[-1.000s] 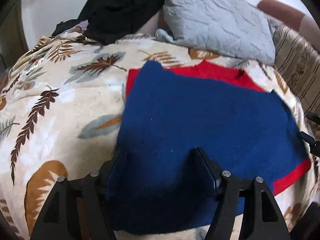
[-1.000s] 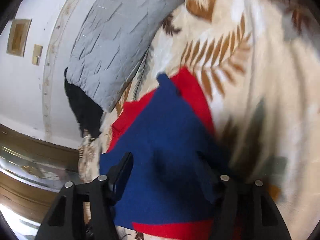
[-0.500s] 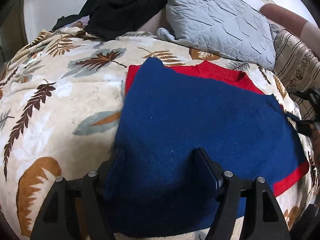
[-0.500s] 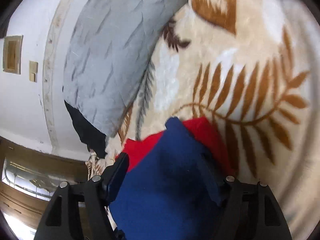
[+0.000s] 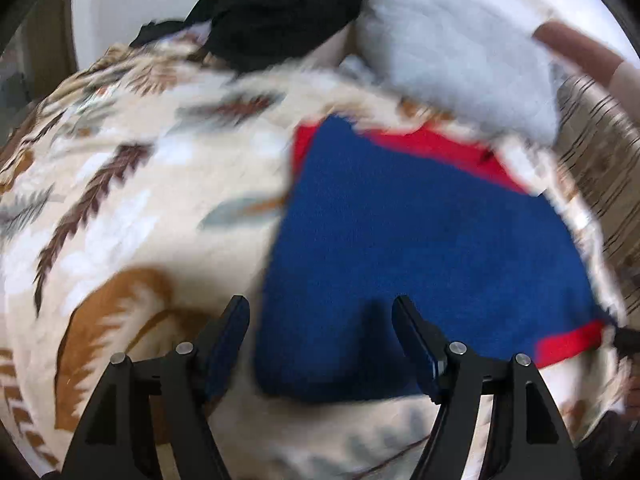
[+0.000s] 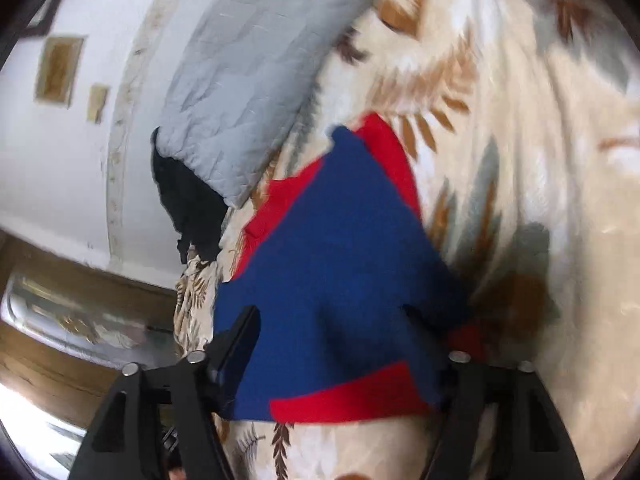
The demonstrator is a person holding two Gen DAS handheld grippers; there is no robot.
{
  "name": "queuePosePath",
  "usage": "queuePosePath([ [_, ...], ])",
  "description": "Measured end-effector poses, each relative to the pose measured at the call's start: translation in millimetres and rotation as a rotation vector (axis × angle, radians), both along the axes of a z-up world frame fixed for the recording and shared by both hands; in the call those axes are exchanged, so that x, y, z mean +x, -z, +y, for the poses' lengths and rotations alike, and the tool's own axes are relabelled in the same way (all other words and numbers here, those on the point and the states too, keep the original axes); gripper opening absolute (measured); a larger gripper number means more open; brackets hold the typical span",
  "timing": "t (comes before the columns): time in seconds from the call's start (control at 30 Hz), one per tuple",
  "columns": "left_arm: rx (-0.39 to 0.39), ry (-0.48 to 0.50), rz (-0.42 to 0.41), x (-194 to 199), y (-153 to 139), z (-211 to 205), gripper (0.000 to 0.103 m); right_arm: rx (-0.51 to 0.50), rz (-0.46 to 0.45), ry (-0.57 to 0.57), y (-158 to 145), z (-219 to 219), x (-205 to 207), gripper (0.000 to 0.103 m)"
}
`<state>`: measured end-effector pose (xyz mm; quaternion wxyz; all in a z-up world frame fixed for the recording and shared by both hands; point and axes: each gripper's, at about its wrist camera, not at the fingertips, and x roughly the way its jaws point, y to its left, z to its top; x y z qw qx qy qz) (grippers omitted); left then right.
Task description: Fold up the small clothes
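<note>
The blue and red sweater (image 5: pixel 420 240) is lying folded on the leafy blanket (image 5: pixel 120 220). It looks soft and floppy, so grab an edge. Both the left gripper (image 5: pixel 320 344) and right gripper (image 6: pixel 332 344) are hanging wide apart, holding nothing.

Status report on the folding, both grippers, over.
Left hand-held gripper open, empty. Right hand-held gripper open over blue-and-red sweater, folded on leaf blanket. Nothing blocking.

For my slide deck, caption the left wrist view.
Open left hand-held gripper over a blue-and-red garment on a leaf-print blanket.
</note>
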<state>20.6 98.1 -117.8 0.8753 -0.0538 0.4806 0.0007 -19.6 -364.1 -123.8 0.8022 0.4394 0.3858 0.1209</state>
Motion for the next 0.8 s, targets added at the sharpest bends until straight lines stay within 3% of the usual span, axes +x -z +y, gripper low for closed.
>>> queuePosePath([
  [0.03, 0.009, -0.013, 0.030, 1, 7, 3, 0.074, 0.019, -0.031, -0.027, -6, 5, -7, 0.080],
  [0.1, -0.005, -0.022, -0.001, -5, 2, 8, 0.074, -0.002, -0.042, -0.058, -7, 12, -13, 0.081],
  [0.17, -0.004, -0.031, 0.005, -8, -5, 8, 0.074, -0.071, 0.052, -0.010, 10, 6, -14, 0.081],
  [0.23, -0.009, -0.023, -0.039, -15, -19, 8, 0.074, 0.047, 0.039, 0.041, 14, -6, -26, 0.079],
  [0.3, 0.007, -0.029, -0.065, -20, -26, 9, 0.074, 0.021, 0.006, 0.042, -4, -4, -37, 0.080],
  [0.4, -0.007, -0.047, -0.064, -20, -30, 10, 0.074, 0.072, -0.024, 0.003, -14, 7, -53, 0.083],
  [0.5, -0.020, -0.053, -0.056, -22, -31, 7, 0.074, 0.134, 0.031, -0.046, 6, 26, -63, 0.083],
  [0.63, -0.009, -0.049, -0.058, -27, -36, 0, 0.074, 0.182, 0.121, 0.000, 43, 35, -41, 0.083],
  [0.8, -0.018, -0.043, -0.046, -27, -37, -7, 0.074, 0.154, 0.104, 0.068, 39, 34, -31, 0.083],
])
